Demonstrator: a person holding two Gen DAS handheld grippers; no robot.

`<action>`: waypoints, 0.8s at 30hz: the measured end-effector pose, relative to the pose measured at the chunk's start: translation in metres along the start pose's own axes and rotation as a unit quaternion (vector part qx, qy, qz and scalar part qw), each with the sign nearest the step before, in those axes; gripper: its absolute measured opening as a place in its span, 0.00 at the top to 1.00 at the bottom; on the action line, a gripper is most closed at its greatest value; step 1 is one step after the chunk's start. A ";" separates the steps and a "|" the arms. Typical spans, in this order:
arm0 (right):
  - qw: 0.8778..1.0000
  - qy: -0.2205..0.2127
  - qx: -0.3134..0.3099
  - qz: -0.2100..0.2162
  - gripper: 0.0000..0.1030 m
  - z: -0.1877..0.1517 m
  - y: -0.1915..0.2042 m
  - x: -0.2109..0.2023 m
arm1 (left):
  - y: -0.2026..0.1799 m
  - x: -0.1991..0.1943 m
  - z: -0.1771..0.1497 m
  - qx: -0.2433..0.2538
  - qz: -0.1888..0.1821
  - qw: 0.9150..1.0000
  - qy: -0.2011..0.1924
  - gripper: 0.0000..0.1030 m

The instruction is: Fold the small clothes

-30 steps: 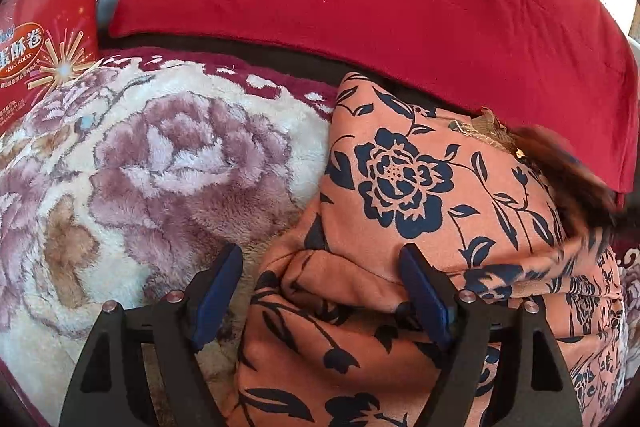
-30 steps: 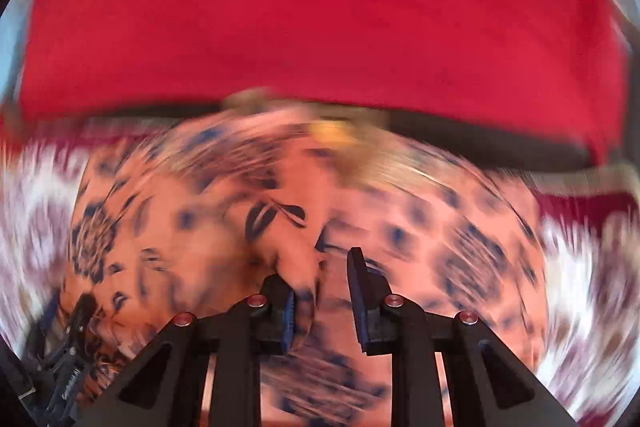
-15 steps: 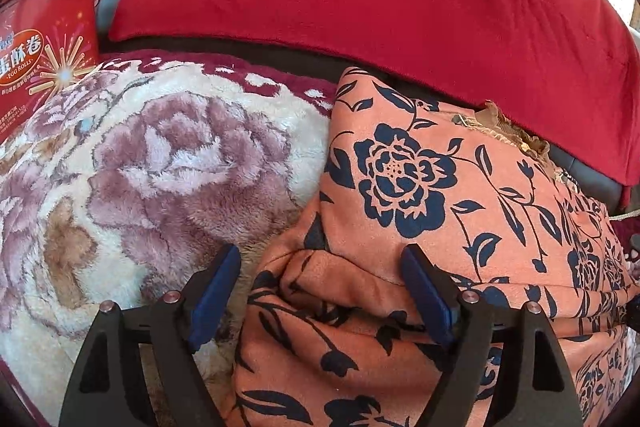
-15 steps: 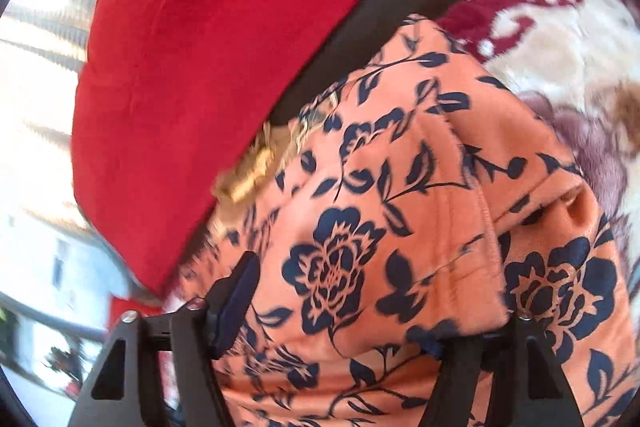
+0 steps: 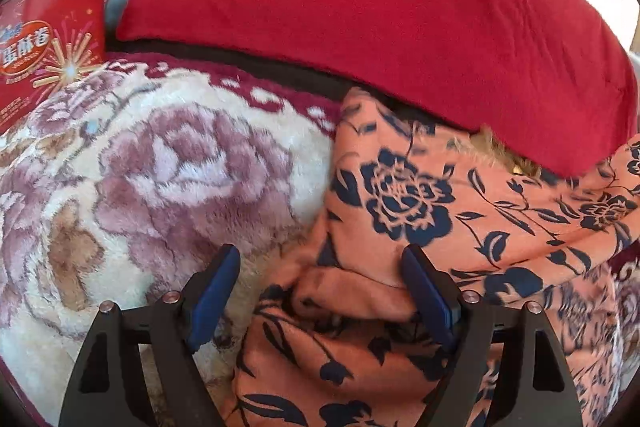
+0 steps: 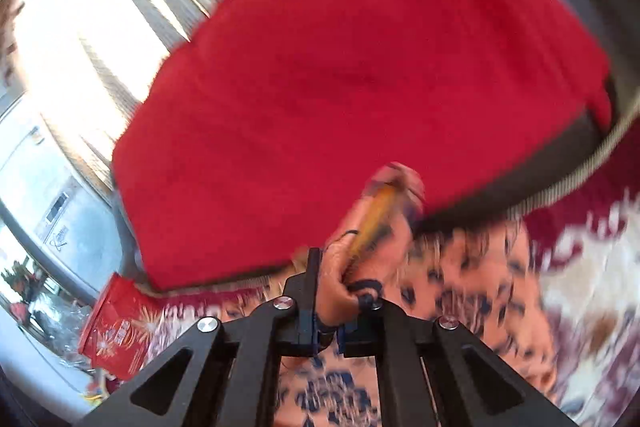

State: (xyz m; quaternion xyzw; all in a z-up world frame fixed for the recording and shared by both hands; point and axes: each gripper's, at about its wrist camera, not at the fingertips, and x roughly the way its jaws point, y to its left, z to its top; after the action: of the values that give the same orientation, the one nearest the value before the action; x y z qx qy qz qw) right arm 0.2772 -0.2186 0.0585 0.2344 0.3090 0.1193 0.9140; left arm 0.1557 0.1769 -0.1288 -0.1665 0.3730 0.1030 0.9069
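the right tool (image 6: 326, 311) has just been closing and is now pinched tight on a bunched fold of the orange garment with dark blue flowers (image 6: 384, 223), the cloth rising blurred from between its blue pads. the left tool (image 5: 320, 291) stands spread wide, one pad over the cream plush blanket with mauve roses (image 5: 160, 179), the other resting against the same garment (image 5: 400, 227), whose crumpled edge lies between the pads unpinched. beyond the left tool the garment stretches off to the right. farther off lies a big red cushion (image 5: 380, 7), and far to the left a red tin printed with fireworks (image 5: 44, 43).
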 end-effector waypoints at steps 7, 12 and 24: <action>0.981 0.124 0.136 -0.059 0.90 -0.092 -0.132 0.060 | -0.009 0.007 -0.002 0.013 -0.007 1.000 0.020 0.19; 0.982 0.133 0.124 -0.040 0.89 -0.094 -0.130 0.050 | -0.011 0.012 -0.001 0.012 -0.002 1.000 0.028 0.19; 0.978 0.095 0.039 -0.180 0.79 -0.085 -0.129 -0.003 | 0.015 -0.002 0.007 -0.047 0.011 0.999 -0.003 0.18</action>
State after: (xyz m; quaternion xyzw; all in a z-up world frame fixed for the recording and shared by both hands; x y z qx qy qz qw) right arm 0.2318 -0.3009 -0.0639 0.1980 0.4362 -0.0371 0.8770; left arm 0.1541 0.1932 -0.1265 -0.2042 0.3670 0.1304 0.8981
